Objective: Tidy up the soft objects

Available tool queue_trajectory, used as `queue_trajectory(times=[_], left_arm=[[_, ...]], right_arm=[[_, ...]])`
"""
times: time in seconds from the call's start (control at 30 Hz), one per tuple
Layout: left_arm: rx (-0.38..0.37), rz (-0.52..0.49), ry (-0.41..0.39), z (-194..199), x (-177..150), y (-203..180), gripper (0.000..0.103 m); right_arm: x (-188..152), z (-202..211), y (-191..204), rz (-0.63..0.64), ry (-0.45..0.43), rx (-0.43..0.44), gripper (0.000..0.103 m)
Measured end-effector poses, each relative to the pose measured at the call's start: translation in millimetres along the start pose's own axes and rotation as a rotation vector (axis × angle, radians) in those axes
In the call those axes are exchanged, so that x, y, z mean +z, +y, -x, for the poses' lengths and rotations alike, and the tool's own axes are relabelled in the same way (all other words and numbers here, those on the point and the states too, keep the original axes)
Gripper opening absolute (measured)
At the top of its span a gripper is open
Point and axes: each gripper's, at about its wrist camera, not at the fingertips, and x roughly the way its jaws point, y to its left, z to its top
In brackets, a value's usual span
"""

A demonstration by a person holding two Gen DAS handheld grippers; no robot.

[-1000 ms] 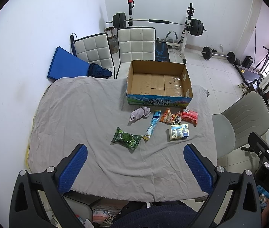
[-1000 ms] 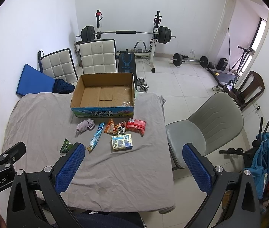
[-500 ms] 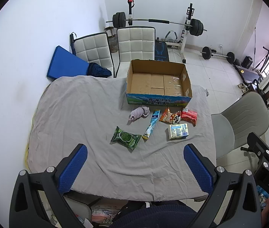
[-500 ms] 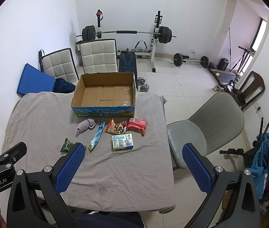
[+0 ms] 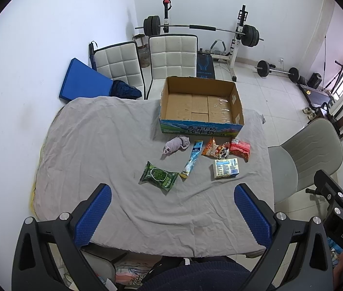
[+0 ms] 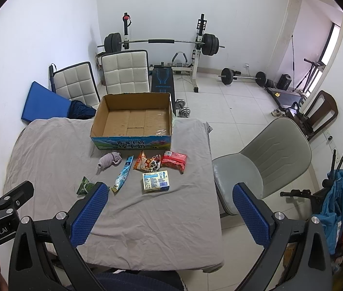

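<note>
An open, empty cardboard box (image 5: 201, 104) stands at the far side of a table under a grey cloth (image 5: 98, 145). In front of it lie a rolled grey sock (image 5: 176, 144), a long blue sachet (image 5: 192, 160), an orange snack bag (image 5: 213, 149), a red packet (image 5: 240, 148), a pale yellow packet (image 5: 226, 167) and a green packet (image 5: 159, 175). The same items show in the right wrist view, with the box (image 6: 132, 121) and the sock (image 6: 109, 160). My left gripper (image 5: 171, 214) and right gripper (image 6: 169, 214) are both open and empty, held above the table's near edge.
A grey office chair (image 6: 263, 160) stands right of the table. Two white padded chairs (image 5: 171, 55) and a blue mat (image 5: 84, 80) stand behind it. A barbell rack (image 5: 200, 28) and loose weights are at the back wall.
Both views have drifted slightly; the grippers stay open and the objects on the table have not moved.
</note>
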Motion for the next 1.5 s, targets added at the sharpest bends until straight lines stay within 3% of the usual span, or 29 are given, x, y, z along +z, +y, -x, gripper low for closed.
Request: queue_trajectory(times=[0.17,0.27,0.37,0.5,0.57,0.73,0.93,1.03,1.1,1.23,1.3,1.4,1.5], left_arm=[[0.006,0.018,0.006,-9,3,2,0.103],[0.032,0.06,0.025,-32,12,13,0.103],[0.07,0.108,0.075,-73,21,30,0.103],[0.121,0.154,0.179,-138,24,50,0.103],[0.12,0.191,0.238,-172,22,59,0.103],[0.091,0.3,0.431,-264,9,77,0.103],[0.055,0.426,0.607,-349,-15,92,0.103],[0.036,0.482,0.664,-379,-25,99,0.103],[0.025,0.514,0.698,-393,-32,102,0.103],[-0.004,0.564,0.747,-413,-40,107,0.103],[-0.037,0.605,0.774,-426,-45,112,0.103],[-0.118,0.694,0.793,-439,-50,118,0.103],[-0.152,0.745,0.775,-449,-48,125,0.103]], right_arm=[[4,-18,-8,-0.029,0.031,0.011,0.103],[10,-55,-13,-0.018,0.091,0.011,0.103],[14,-113,-15,0.03,0.181,0.003,0.103],[10,-218,-12,0.099,0.366,-0.052,0.103],[5,-261,-11,0.086,0.453,-0.02,0.103],[-14,-373,-9,-0.102,0.684,0.078,0.103],[-33,-470,-8,-0.467,0.826,0.098,0.103],[-48,-497,-12,-0.666,0.877,0.117,0.103],[-56,-509,-13,-0.756,0.905,0.119,0.097],[-72,-526,-12,-0.857,0.943,0.13,0.089],[-71,-525,-9,-0.837,0.939,0.146,0.078],[-65,-522,-2,-0.709,0.942,0.125,0.072],[-62,-517,6,-0.572,0.948,0.109,0.068]])
